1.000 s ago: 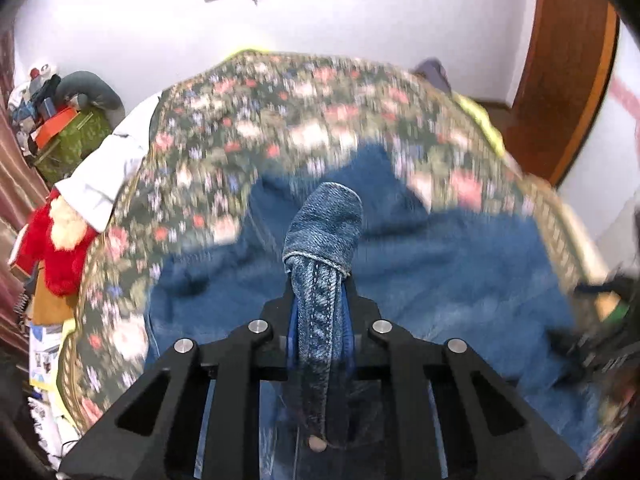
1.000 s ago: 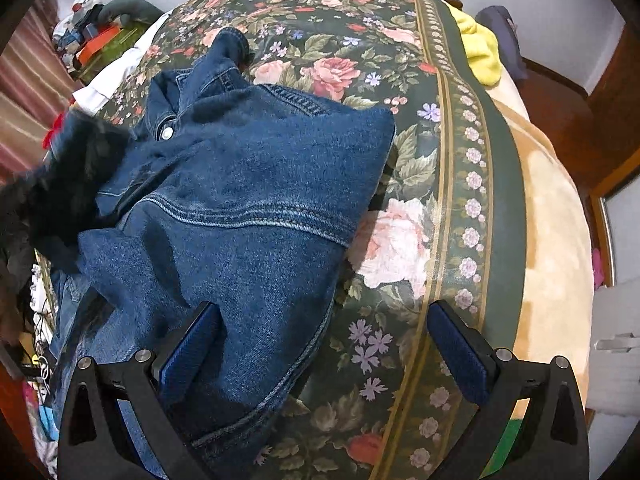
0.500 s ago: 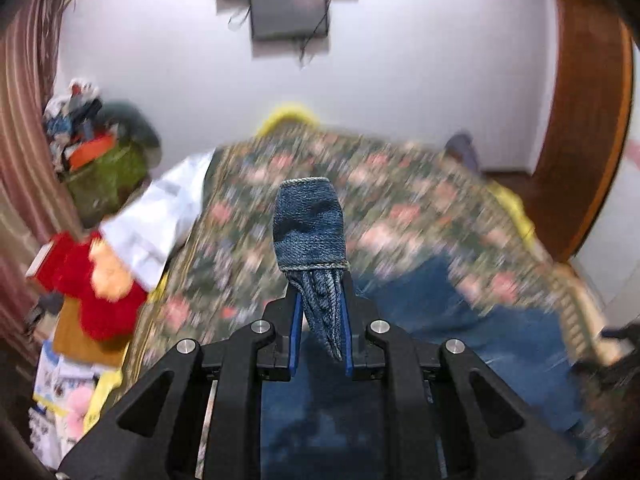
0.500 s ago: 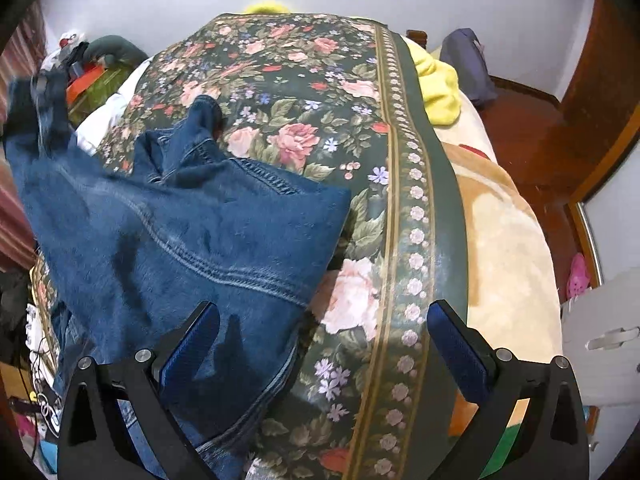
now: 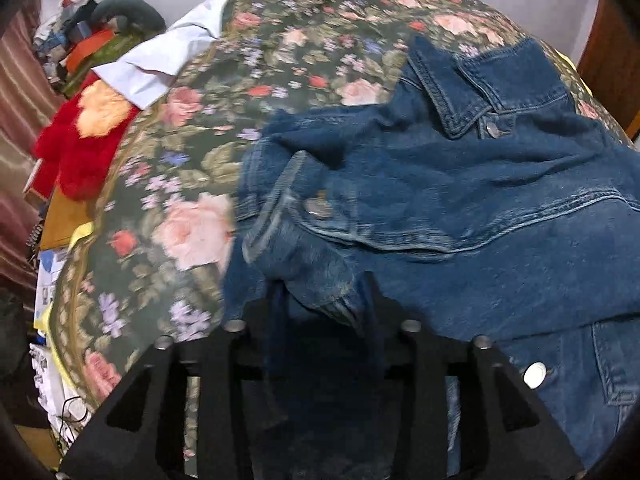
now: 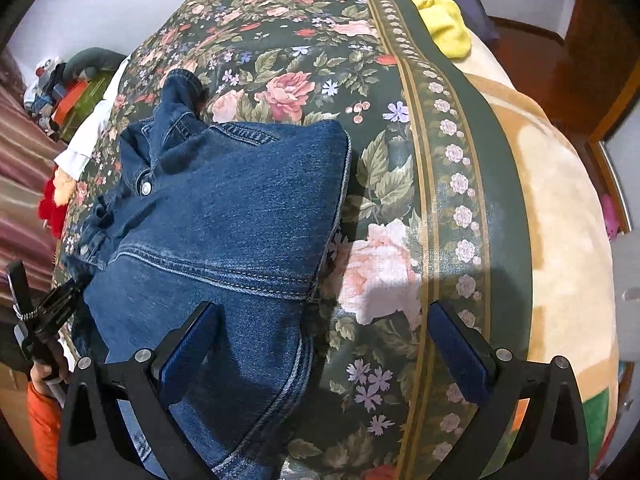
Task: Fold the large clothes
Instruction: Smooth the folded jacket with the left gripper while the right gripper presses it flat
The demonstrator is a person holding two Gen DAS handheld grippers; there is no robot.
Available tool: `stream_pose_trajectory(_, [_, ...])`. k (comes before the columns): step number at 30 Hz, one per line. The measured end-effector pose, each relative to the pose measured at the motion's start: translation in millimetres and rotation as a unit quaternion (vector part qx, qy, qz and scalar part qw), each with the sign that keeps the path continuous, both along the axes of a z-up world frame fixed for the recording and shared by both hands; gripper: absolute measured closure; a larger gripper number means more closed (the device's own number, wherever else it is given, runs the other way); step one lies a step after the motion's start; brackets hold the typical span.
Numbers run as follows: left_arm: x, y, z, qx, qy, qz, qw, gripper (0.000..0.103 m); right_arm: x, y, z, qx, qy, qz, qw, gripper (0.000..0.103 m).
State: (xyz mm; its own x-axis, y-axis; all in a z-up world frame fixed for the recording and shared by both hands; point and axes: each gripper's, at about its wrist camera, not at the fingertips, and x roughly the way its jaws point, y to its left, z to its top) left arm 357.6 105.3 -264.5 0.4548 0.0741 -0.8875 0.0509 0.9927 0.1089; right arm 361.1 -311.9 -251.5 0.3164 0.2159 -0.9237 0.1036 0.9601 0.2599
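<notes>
A blue denim jacket (image 5: 460, 208) lies on the floral bedspread (image 5: 192, 160), its collar (image 5: 452, 88) toward the far side. Its sleeve is folded in over the body. The cuff (image 5: 320, 276) lies loose between the jaws of my left gripper (image 5: 324, 308), which are opening; the pads no longer press on it. In the right wrist view the jacket (image 6: 232, 208) fills the left half. My right gripper (image 6: 320, 344) hangs open over its right edge, one finger above denim and the other above the bedspread (image 6: 400, 160). A hand in an orange sleeve (image 6: 44, 368) is at the left edge.
A white cloth (image 5: 160, 60) and a red plush toy (image 5: 76, 148) lie at the bed's left side, with a pile of clutter (image 5: 92, 28) behind. A yellow cloth (image 6: 444, 20) and a beige blanket (image 6: 560, 220) cover the right side. Dark wood furniture (image 6: 592, 40) stands at the far right.
My left gripper has come down from a raised position, carrying the sleeve onto the jacket, and its jaws have parted from the cuff. The right gripper has stayed open over the jacket's edge.
</notes>
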Motion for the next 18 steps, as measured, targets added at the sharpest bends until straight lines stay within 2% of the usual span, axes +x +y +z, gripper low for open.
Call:
stream_pose_trajectory(2, [-6,10,7,0.003,-0.007,0.008,0.9999,0.039,-2,1,1,-0.003,-0.003,0.004,1.000,0.000])
stream_pose_trajectory(5, [-12,25,23,-0.009,-0.014,0.007,0.9998,0.036,-4,1,2,-0.002,-0.005,0.006,1.000,0.000])
stream_pose_trajectory(8, [-15,35,40,0.031,-0.031,0.015,0.9989,0.036,-2,-1,3,0.002,-0.007,0.005,1.000,0.000])
stream_pose_trajectory(9, [-15,39,46,0.033,-0.036,0.014,0.9987,0.035,-4,-2,3,0.004,-0.008,0.004,1.000,0.000])
stream_pose_trajectory(12, [-2,52,57,0.010,-0.038,0.021,0.9990,0.026,-3,-4,5,0.015,-0.012,-0.003,1.000,0.000])
stream_pose_trajectory(14, [14,57,57,-0.021,-0.029,0.022,0.9991,0.023,0,-4,6,0.017,-0.013,-0.003,1.000,0.000])
stream_pose_trajectory(18, [57,58,31,-0.072,0.021,0.019,0.9970,0.023,7,0,10,0.009,-0.028,0.001,1.000,0.000])
